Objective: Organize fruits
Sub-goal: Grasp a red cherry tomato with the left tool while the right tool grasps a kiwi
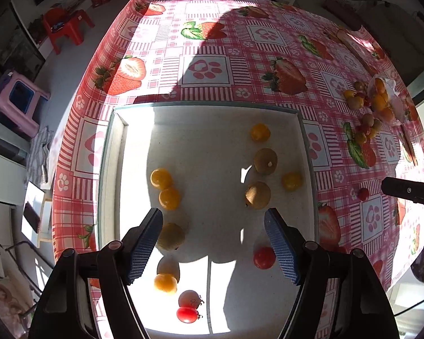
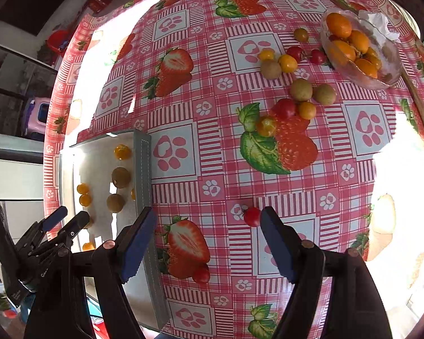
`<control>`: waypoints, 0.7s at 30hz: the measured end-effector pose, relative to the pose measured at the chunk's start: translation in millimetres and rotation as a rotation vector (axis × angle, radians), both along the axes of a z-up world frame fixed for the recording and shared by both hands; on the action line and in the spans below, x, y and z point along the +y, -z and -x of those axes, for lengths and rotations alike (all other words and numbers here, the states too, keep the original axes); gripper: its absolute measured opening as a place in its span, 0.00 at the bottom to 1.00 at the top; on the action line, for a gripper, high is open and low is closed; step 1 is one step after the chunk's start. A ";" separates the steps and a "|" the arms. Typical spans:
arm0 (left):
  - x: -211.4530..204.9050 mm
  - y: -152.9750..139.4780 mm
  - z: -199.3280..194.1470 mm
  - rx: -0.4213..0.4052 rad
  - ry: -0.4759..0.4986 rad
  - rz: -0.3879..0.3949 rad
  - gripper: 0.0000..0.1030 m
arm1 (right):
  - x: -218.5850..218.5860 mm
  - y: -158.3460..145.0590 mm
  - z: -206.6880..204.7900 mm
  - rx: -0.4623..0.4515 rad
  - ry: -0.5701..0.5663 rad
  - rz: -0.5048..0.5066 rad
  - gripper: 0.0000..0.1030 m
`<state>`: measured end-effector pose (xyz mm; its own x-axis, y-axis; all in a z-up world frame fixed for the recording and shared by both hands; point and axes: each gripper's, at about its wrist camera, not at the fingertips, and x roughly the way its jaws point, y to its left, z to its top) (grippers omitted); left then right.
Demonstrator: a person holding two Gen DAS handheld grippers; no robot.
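A white tray (image 1: 212, 107) lies on the strawberry tablecloth and holds several yellow, brown and red small fruits. My left gripper (image 1: 213, 217) hovers open and empty over the tray, a brown fruit (image 1: 257, 195) just beyond its right finger and a red tomato (image 1: 264, 257) beside it. My right gripper (image 2: 207, 214) is open and empty over the cloth right of the tray (image 2: 142, 169). A loose red tomato (image 2: 251, 216) lies by its right fingertip; another (image 2: 201, 274) lies nearer. A pile of loose fruits (image 2: 296, 90) lies further off.
A clear glass bowl (image 2: 353, 67) of orange fruits with a white tissue stands at the far right of the table. The pile and bowl also show in the left wrist view (image 1: 376, 104). Red and purple stools (image 1: 67, 26) stand on the floor to the left.
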<state>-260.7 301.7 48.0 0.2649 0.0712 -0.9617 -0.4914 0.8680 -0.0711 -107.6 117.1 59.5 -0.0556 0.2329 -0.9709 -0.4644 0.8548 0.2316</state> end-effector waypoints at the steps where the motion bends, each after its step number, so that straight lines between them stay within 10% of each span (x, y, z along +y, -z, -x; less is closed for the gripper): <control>1: -7.8 -3.1 -2.2 -0.004 0.016 -0.001 0.73 | -8.9 1.5 -1.5 -0.001 0.010 0.015 0.77; 11: -88.9 -22.8 -21.2 -0.029 0.123 0.028 0.73 | -61.8 6.6 -20.4 -0.005 0.043 0.063 0.77; 21: -152.4 1.3 -31.2 0.015 -0.033 0.030 0.73 | -45.8 17.5 -48.7 0.015 -0.144 -0.004 0.77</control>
